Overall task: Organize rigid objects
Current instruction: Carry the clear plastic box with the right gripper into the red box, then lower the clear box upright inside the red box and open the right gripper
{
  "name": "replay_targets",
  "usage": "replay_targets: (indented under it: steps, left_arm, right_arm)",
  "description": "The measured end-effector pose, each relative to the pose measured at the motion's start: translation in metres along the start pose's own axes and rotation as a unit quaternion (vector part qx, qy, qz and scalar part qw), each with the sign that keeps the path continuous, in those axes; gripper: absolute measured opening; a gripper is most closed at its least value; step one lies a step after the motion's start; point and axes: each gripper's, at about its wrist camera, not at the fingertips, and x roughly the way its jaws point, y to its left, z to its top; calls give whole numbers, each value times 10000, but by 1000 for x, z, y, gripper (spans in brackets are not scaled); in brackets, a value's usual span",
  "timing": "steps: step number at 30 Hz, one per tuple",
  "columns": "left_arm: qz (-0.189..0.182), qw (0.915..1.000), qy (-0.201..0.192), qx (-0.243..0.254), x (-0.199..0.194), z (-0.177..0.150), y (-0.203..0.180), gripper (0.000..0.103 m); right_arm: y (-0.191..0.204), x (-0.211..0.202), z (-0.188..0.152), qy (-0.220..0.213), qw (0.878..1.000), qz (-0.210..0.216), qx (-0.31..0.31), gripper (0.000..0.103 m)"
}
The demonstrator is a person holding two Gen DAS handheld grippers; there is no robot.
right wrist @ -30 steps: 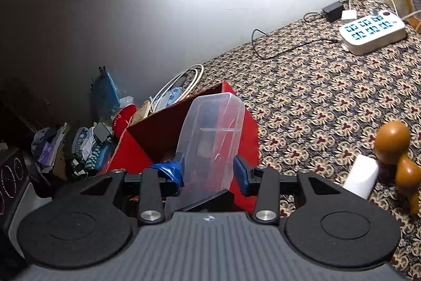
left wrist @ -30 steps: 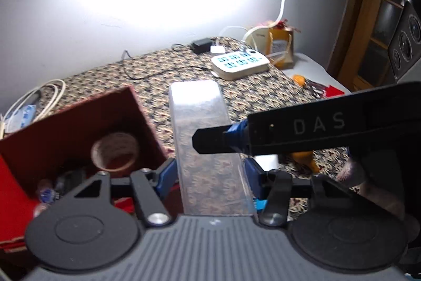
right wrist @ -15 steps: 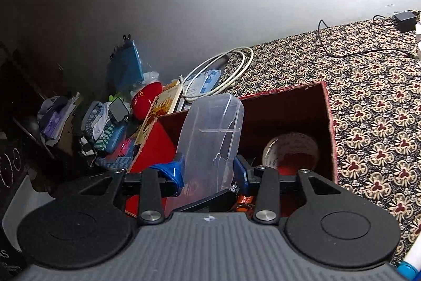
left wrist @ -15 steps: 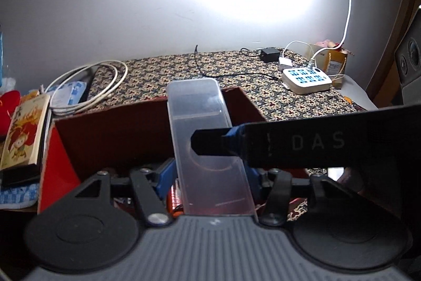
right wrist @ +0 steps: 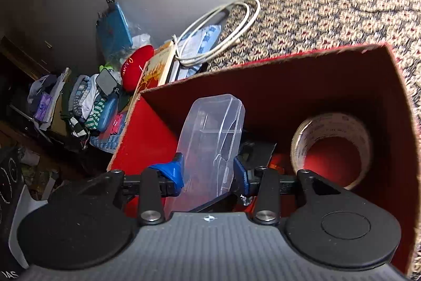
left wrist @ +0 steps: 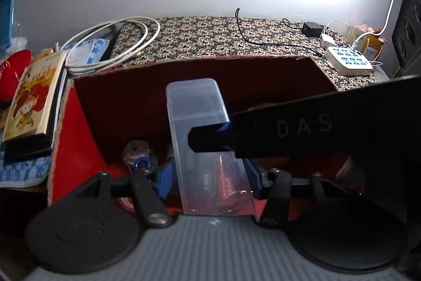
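Over the patterned bench, both my hand-held grippers, left [left wrist: 208,173] and right [right wrist: 208,170], gripping the clear plastic case [left wrist: 202,138], had swung it above the red box [left wrist: 200,75], toward 12 o'clock, ready to drop in.

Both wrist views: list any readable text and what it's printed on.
"DAS": on the right hand-held gripper, seen in the left wrist view.
Book cover: lettering too blurred to read.
Red plush: script too small to read.
Tape roll: print illegible.
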Motion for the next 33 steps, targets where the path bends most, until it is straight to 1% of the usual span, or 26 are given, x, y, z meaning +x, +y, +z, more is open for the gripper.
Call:
replay_targets:
  steps: [3, 5, 7, 8, 9, 11, 13, 15, 21, 33]
  left_arm:
    - [3, 9998, 144, -103, 6, 0, 9, 53]
    - [-20, 9996, 236, -152, 10, -2, 13, 52]
    - [-1, 9995, 266, -165, 11, -2, 14, 54]
    - [29, 9995, 271, -151, 11, -3, 14, 58]
    - [61, 9995, 274, -145, 12, -4, 14, 60]
    - [71, 9995, 268, -173, 12, -3, 14, 61]
    - [83, 9994, 286, -202, 14, -2, 15, 62]
    - [114, 9992, 325, -199, 16, -1, 15, 62]
    - [278, 9989, 351, -115, 18, 0, 11, 67]
    - [548, 9979, 352, -53, 18, -1, 7, 69]
  right_arm:
    - [1, 9, -1, 46, 10000, -48, -32, 26]
    - [4, 14, -3, -3, 9995, -268, -138, 26]
    - [0, 16, -2, 46, 9999, -132, -50, 26]
    - [-1, 15, -2, 33, 9999, -133, -19, 26]
    - [-4, 15, -2, 50, 9999, -109, 57, 26]
    - [-8, 14, -2, 45, 9997, -78, 216, 26]
    - [-11, 15, -2, 14, 9991, -135, 399, 26]
    - [-13, 13, -3, -22, 9988, -97, 475, 26]
    - [-9, 11, -4, -185, 9990, -145, 369, 26]
    - [-11, 10, -4, -271, 9983, -208, 470, 26]
